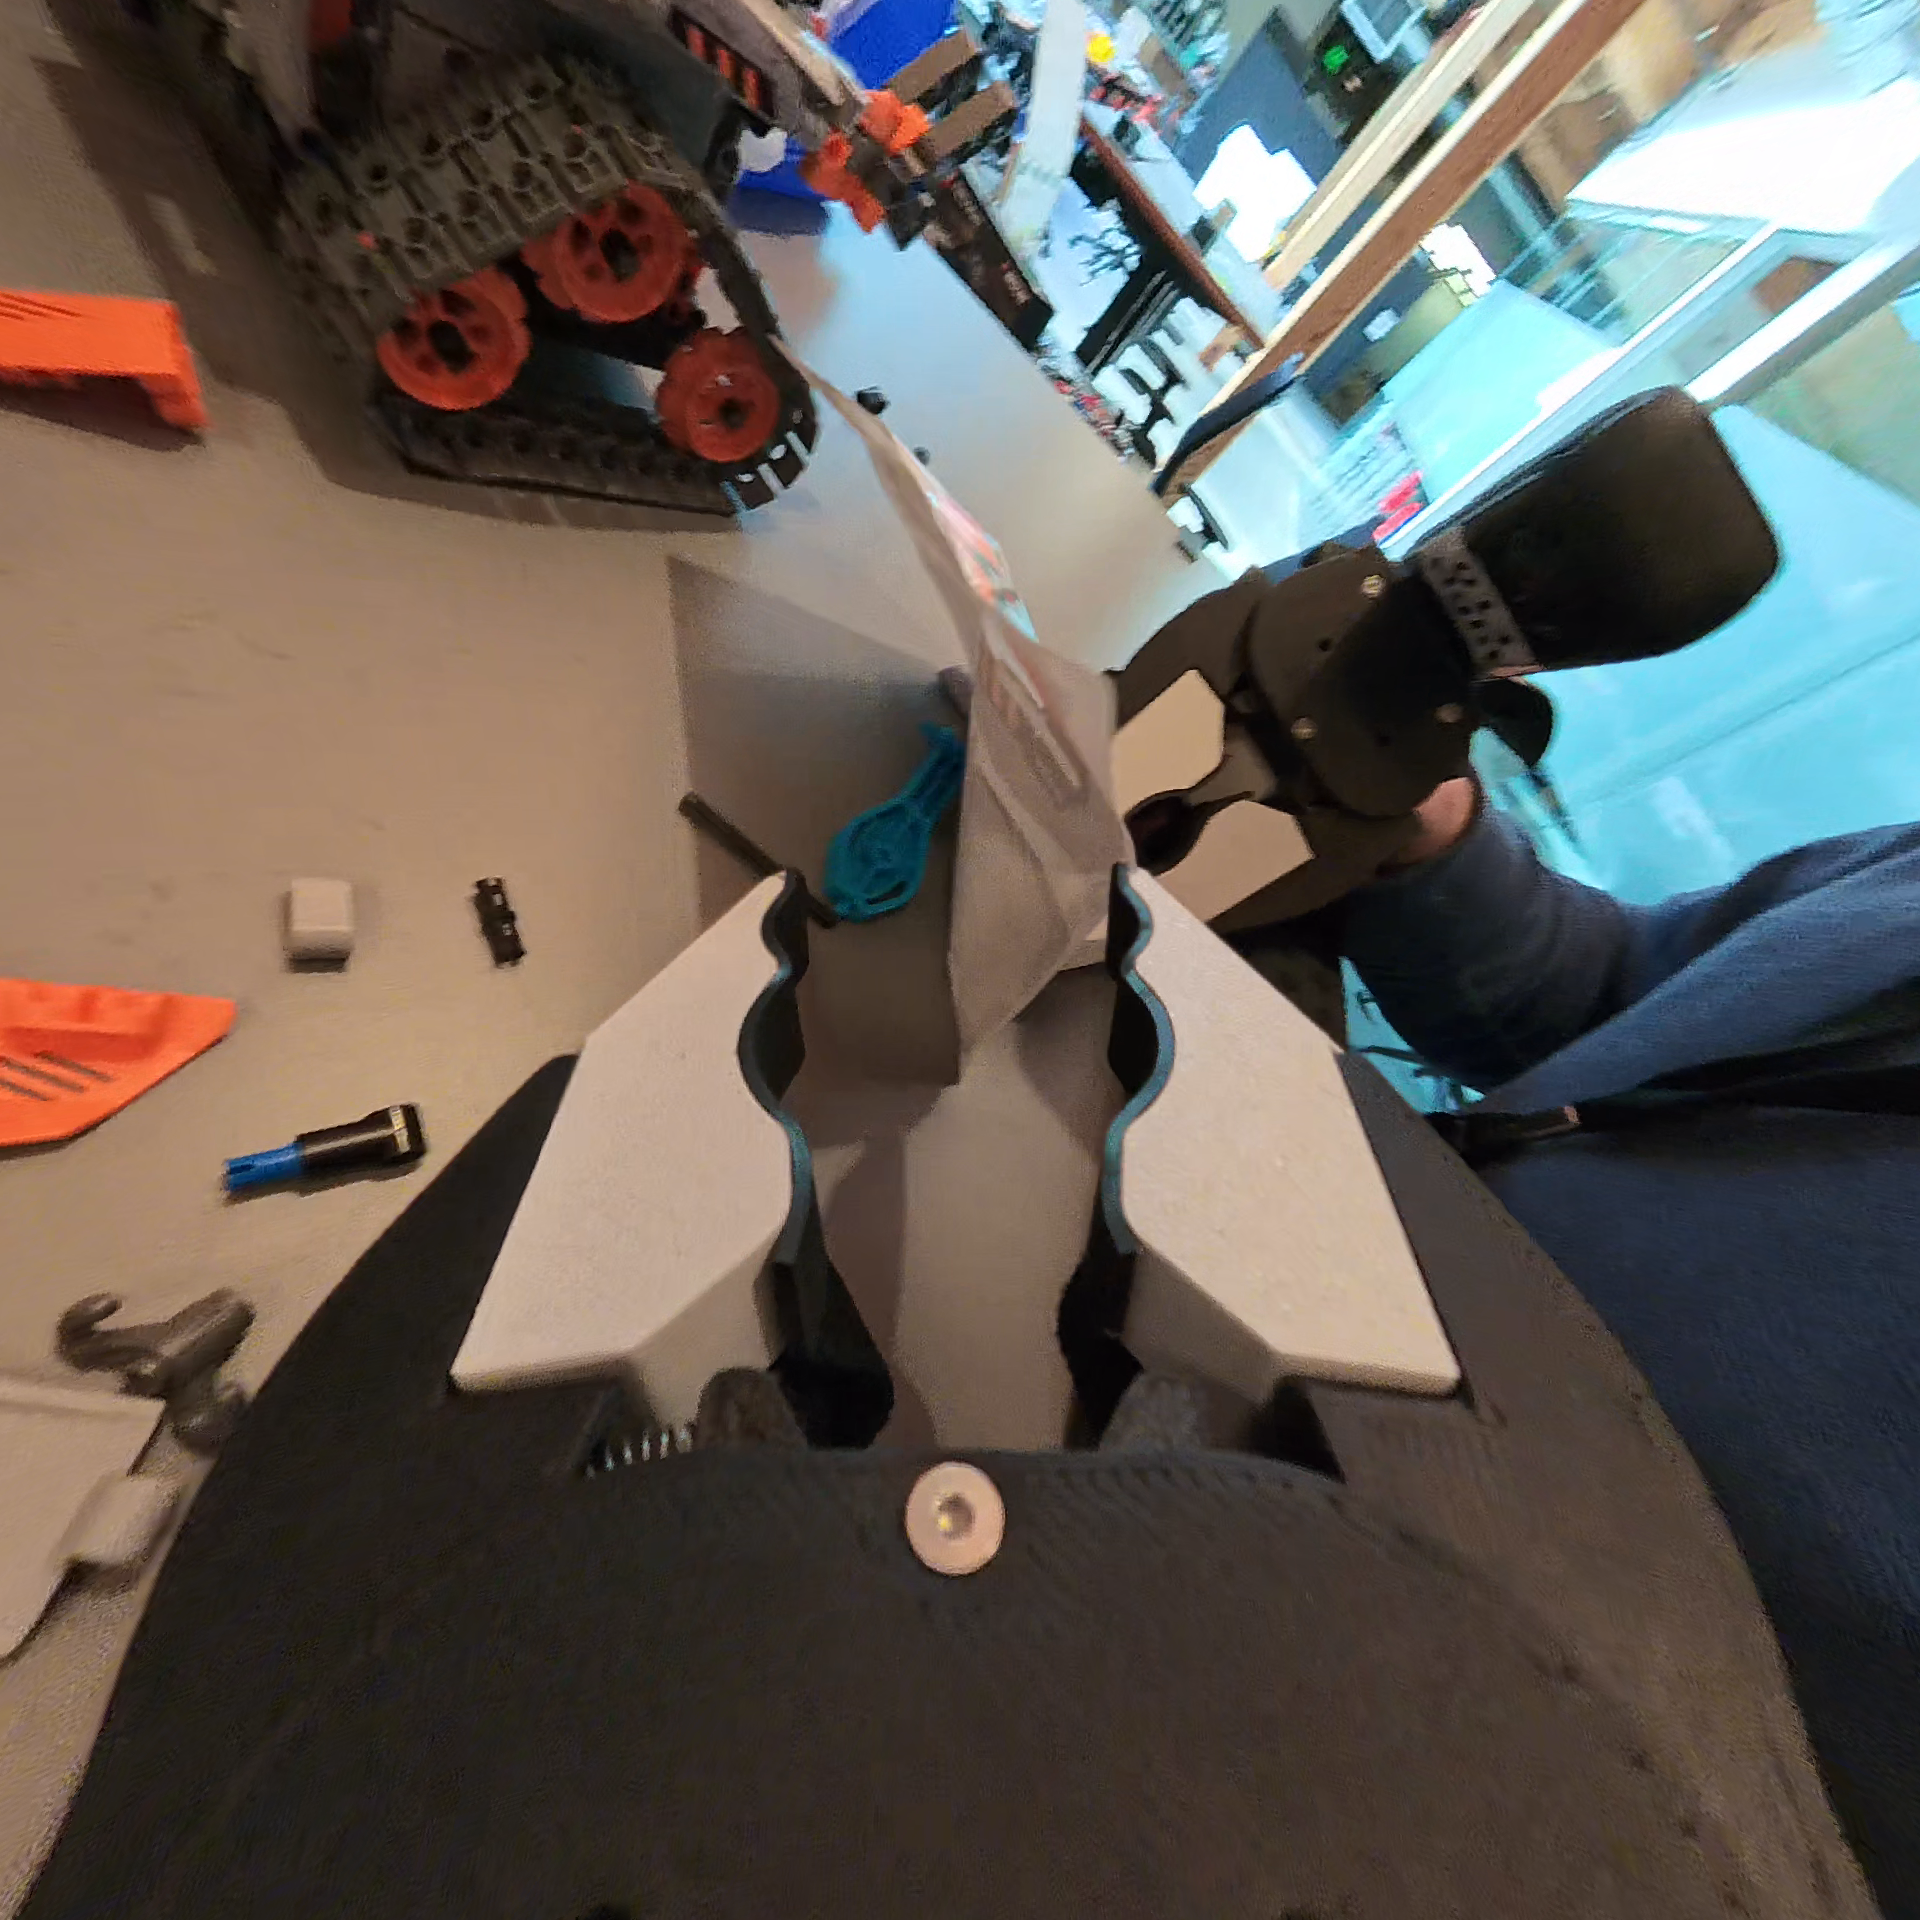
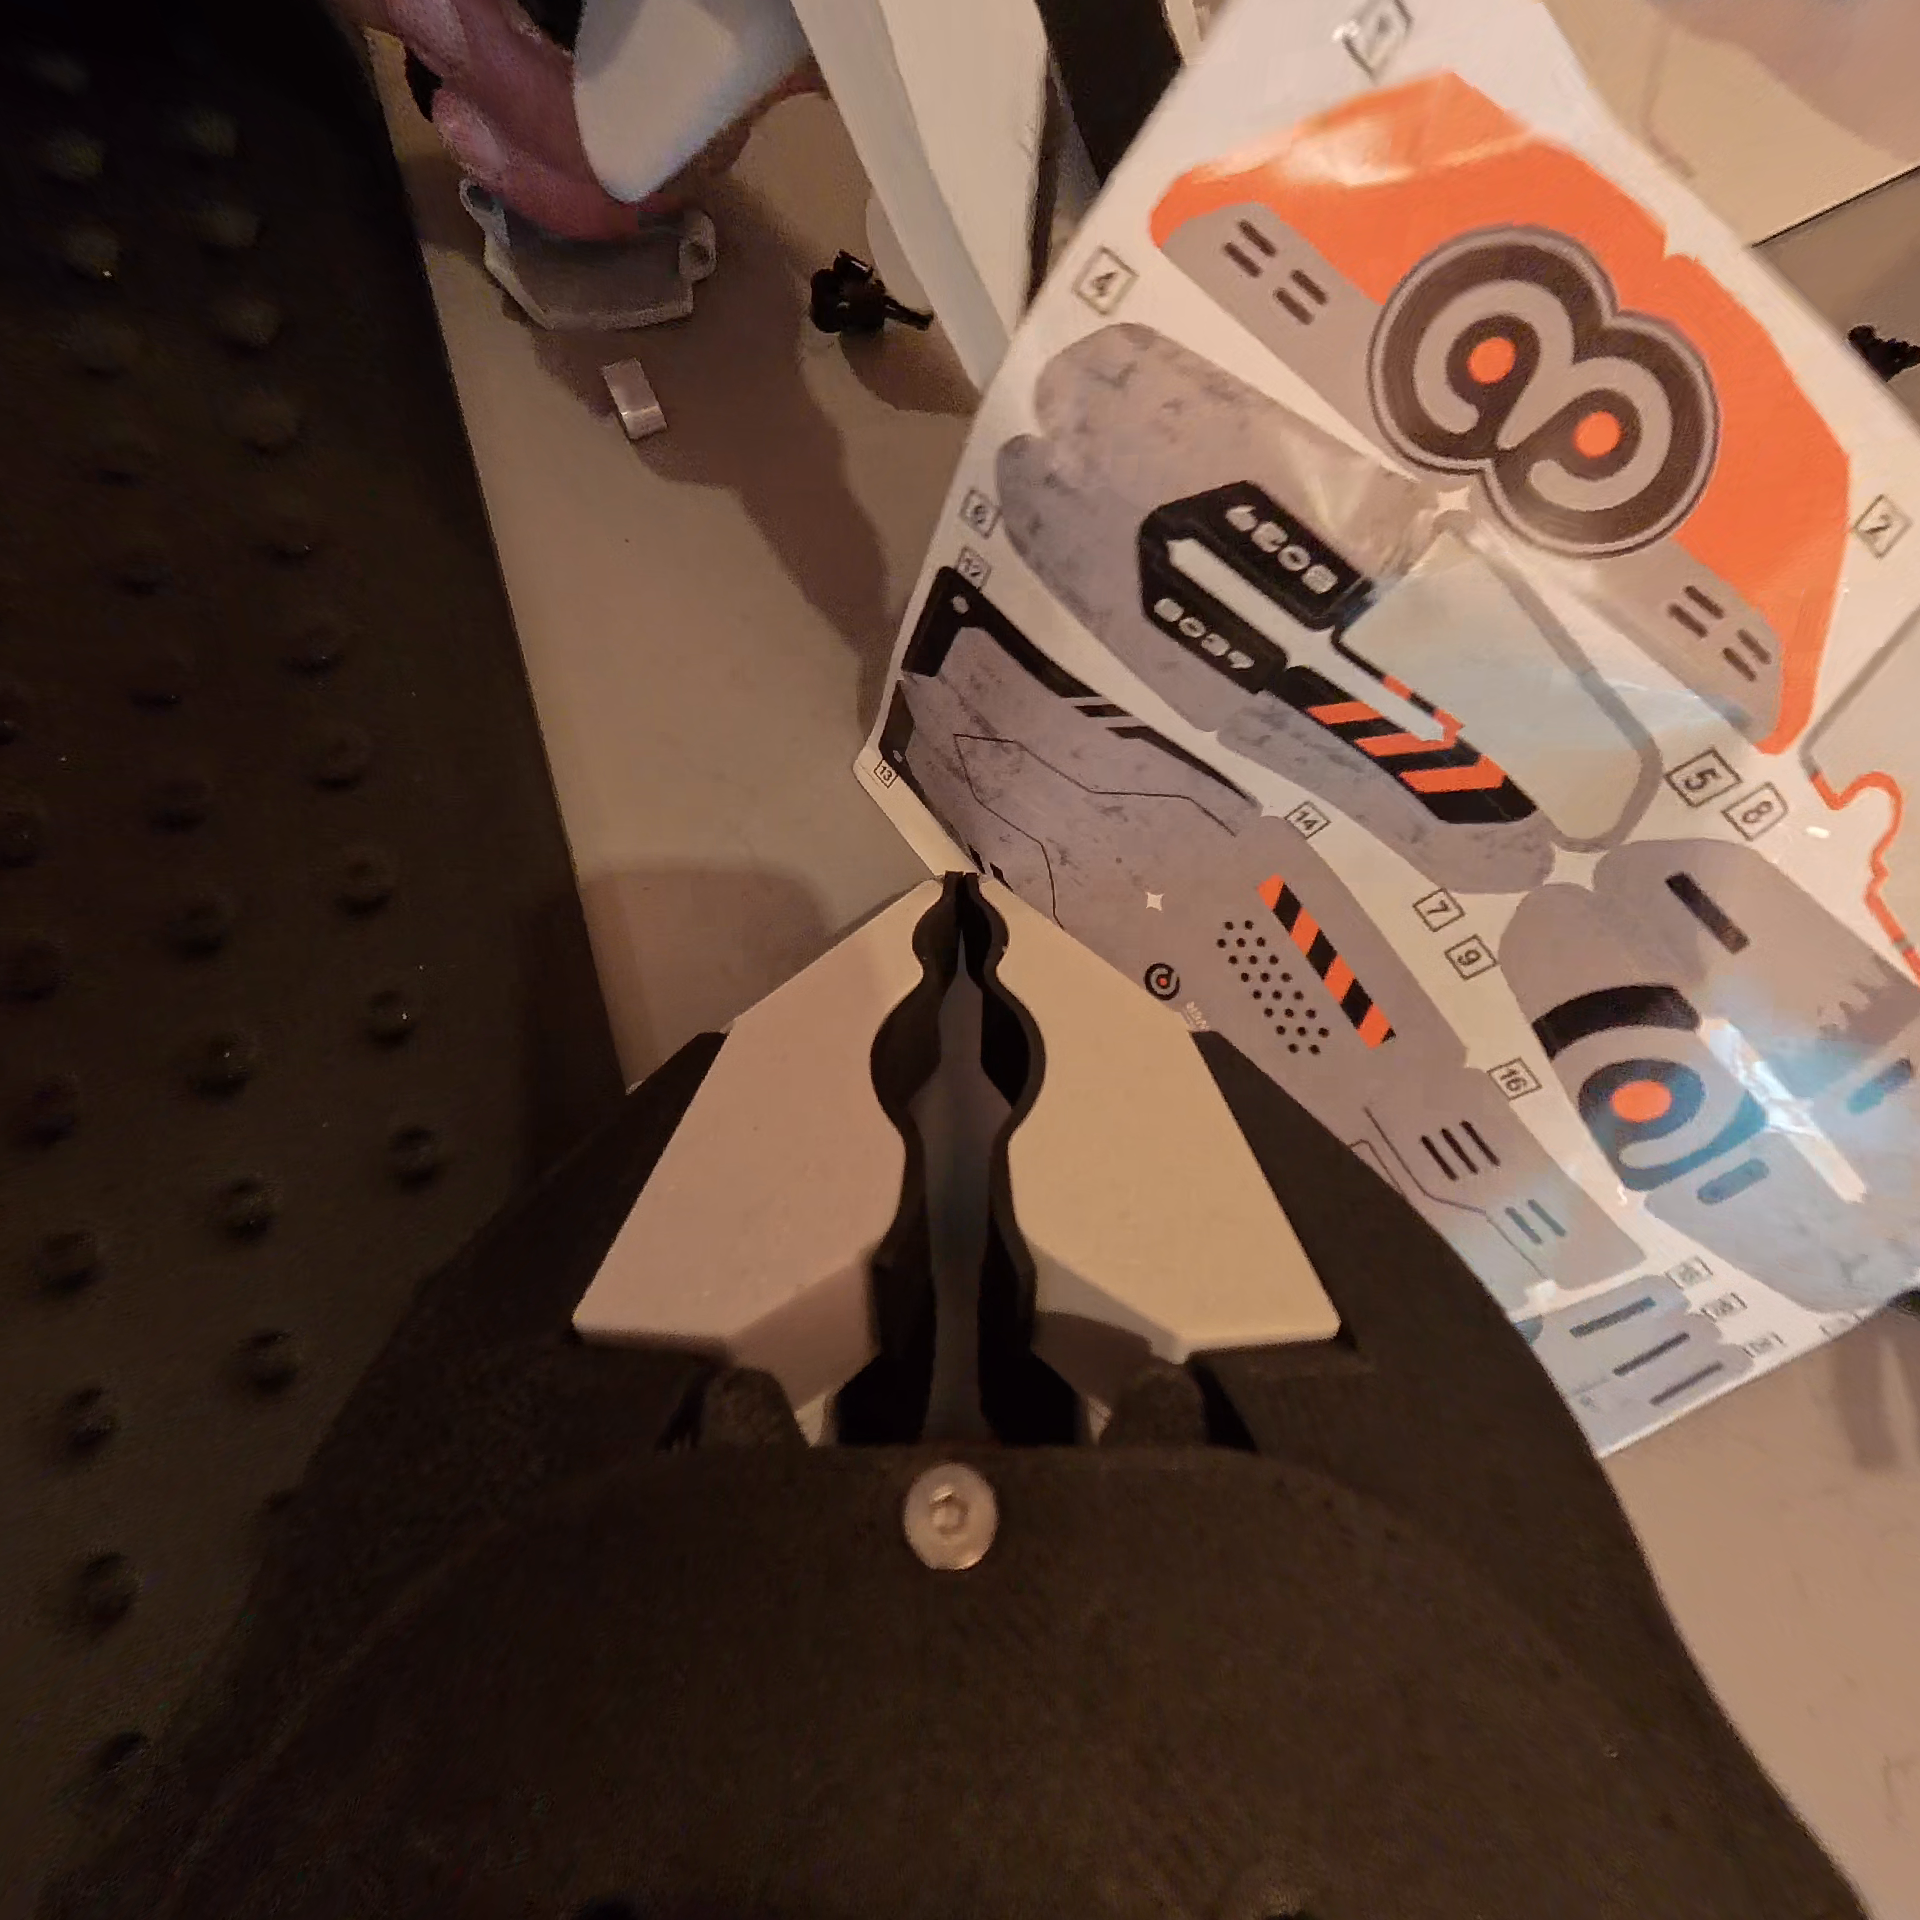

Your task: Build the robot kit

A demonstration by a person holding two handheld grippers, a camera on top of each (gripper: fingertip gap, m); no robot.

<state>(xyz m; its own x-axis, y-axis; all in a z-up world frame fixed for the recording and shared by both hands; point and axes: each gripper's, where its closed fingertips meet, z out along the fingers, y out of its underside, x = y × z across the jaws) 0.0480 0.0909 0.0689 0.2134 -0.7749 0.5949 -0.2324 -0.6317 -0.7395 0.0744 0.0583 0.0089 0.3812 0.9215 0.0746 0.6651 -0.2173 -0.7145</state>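
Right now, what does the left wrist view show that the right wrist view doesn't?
Only the left wrist view: a tracked toy vehicle with orange wheels, a teal tool, and the open left hand-held gripper. Only the right wrist view: the sticker sheet's printed face and the right hand-held gripper shut on its corner. Both show the sticker sheet.

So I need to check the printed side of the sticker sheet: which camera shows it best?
The right wrist view: the sticker sheet faces the camera, orange and grey designs plain, one corner pinched in the right gripper. The left wrist view shows it nearly edge-on, mostly its blank back, between the open left gripper's fingers.
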